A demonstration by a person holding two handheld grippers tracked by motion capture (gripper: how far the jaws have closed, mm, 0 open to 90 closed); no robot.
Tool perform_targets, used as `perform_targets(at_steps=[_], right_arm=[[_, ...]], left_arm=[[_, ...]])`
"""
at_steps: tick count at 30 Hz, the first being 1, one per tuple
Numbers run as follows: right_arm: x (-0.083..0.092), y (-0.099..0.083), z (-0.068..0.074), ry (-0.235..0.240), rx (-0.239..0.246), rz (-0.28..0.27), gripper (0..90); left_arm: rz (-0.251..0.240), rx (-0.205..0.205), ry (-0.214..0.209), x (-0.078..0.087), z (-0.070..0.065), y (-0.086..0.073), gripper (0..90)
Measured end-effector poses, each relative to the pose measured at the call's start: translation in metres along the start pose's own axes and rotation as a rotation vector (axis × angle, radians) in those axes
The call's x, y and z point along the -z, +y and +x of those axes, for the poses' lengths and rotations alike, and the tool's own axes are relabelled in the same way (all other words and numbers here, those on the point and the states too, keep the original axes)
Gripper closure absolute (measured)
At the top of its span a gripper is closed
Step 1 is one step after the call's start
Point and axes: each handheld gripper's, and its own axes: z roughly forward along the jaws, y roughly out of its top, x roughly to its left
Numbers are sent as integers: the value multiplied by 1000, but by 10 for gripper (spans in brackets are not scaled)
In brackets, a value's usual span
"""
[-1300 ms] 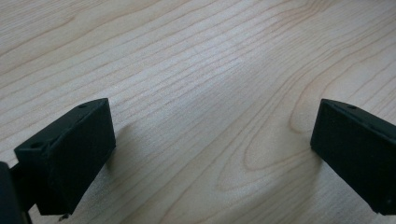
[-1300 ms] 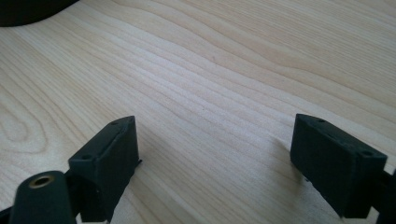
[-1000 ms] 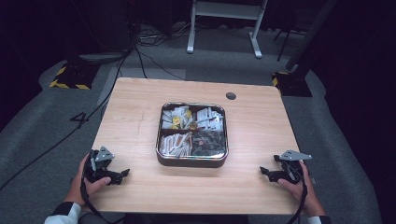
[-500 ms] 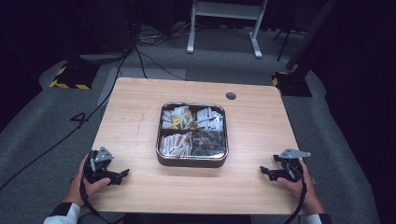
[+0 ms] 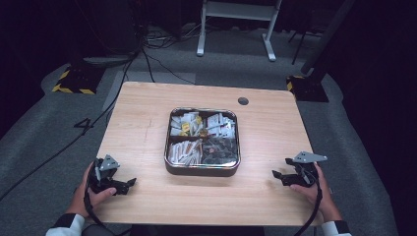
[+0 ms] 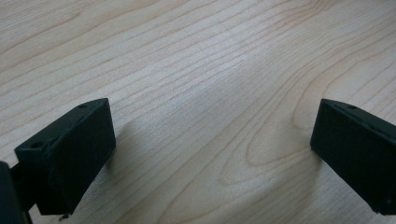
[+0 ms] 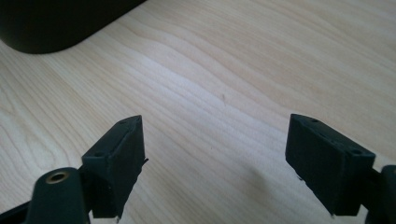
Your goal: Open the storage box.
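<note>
Wooden bench (image 5: pixel 147 123) bears a rigid, probably weighty tin (image 5: pixel 202 169); grip its rim; left tool (image 5: pixel 123 186) and right tool (image 5: pixel 278 176) gape empty, the right's jaws having just narrowed slightly.

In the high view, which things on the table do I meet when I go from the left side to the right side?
left gripper → square tray with four compartments of small packets → right gripper. The small dark round hole near the far edge sits above the tray's right side, so its place in the order is unclear.
</note>
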Motion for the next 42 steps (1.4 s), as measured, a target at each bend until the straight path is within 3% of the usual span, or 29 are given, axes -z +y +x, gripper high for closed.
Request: perform_targets(at_steps=[15, 23, 42], right_arm=[[-2, 39, 9, 33, 57, -45, 211], [-10, 55, 17, 44, 99, -43, 225], [-24, 105, 34, 74, 137, -76, 253]], left_arm=[[0, 0, 0, 0, 0, 0, 2], [0, 0, 0, 0, 0, 0, 2], [1, 1, 0, 0, 0, 0, 2]])
